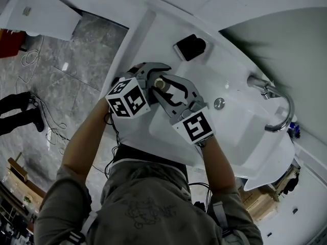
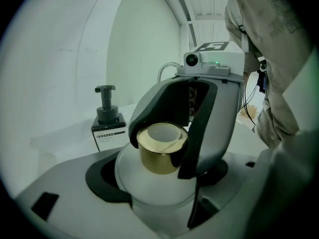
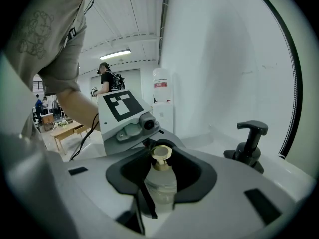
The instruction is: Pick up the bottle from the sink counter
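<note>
A frosted white bottle with a gold neck stands over the white sink counter, left of the basin. My left gripper comes in from the left, and its dark pads hug the bottle's round body. From the opposite side my right gripper reaches in. Its two fingers stand on either side of the bottle at the neck and shoulder, with dark gaps showing beside the neck. The bottle's base is hidden, so contact with the counter cannot be told.
A black pump soap dispenser stands on the counter just behind the bottle. The basin with its drain and chrome faucet lies to the right. A mirror wall rises behind. People stand far off in the room.
</note>
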